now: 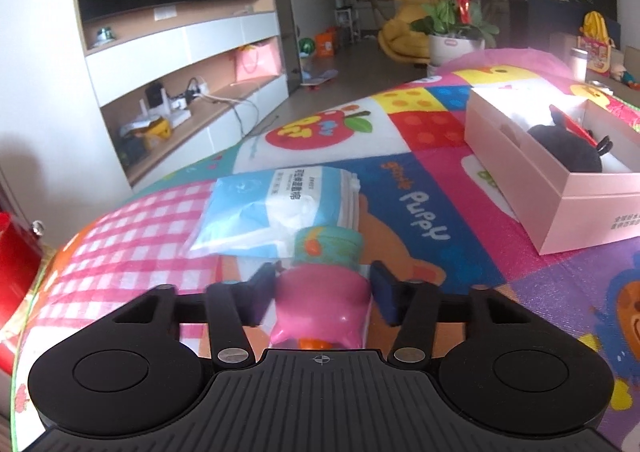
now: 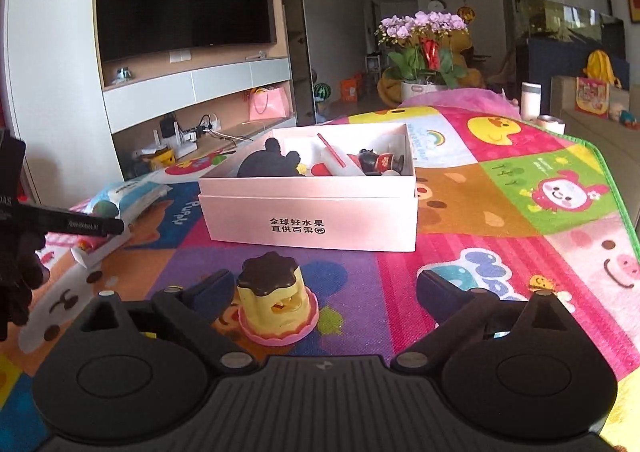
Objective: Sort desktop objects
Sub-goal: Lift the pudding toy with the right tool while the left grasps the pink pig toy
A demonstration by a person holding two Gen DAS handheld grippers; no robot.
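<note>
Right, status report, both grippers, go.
Left gripper around pink toy, pads not visibly touching. Right gripper open, pudding toy between fingers. Pink box ahead, unobstructed.

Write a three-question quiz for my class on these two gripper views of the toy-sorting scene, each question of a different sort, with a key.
1. True or false: the left gripper has a pink pig figure between its fingers.
2. What stands between the right gripper's open fingers? A. yellow pudding toy B. white cup C. tissue pack
3. Fill in: the black plush toy lies inside the pink ____.

Key: 1 true; 2 A, the yellow pudding toy, nearer the finger on the view's left; 3 box.
</note>
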